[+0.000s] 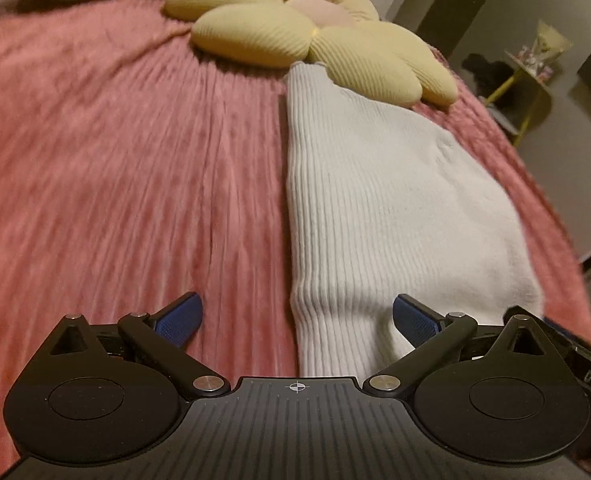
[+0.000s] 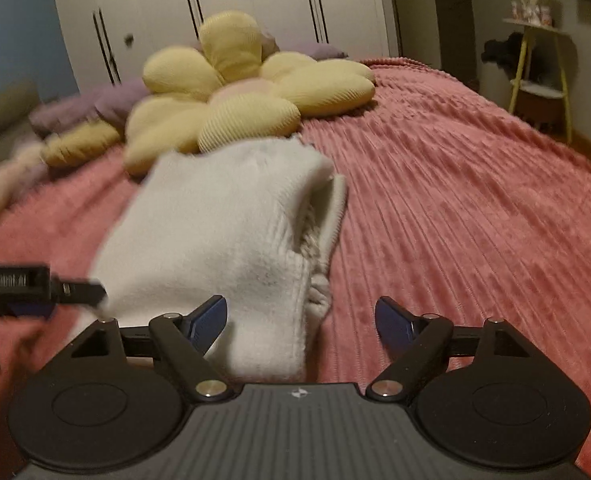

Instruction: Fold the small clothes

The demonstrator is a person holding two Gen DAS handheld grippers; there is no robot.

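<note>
A white ribbed knit garment (image 1: 375,200) lies flat on the pink bedspread (image 1: 115,160), reaching from the flower pillow to my left gripper. My left gripper (image 1: 297,316) is open, with the garment's near end between its blue fingertips. In the right wrist view the same garment (image 2: 223,220) lies folded over, its near end between the fingertips of my open right gripper (image 2: 301,320). The left gripper's tip (image 2: 75,292) shows at the garment's left edge. The right gripper's edge (image 1: 555,340) shows at the left wrist view's lower right.
A yellow flower-shaped pillow (image 1: 295,32) (image 2: 235,96) lies on the bed beyond the garment. Purple cushions (image 2: 95,108) sit behind it. White wardrobe doors (image 2: 215,8) stand at the back. A yellow-legged side table (image 2: 543,64) stands right of the bed.
</note>
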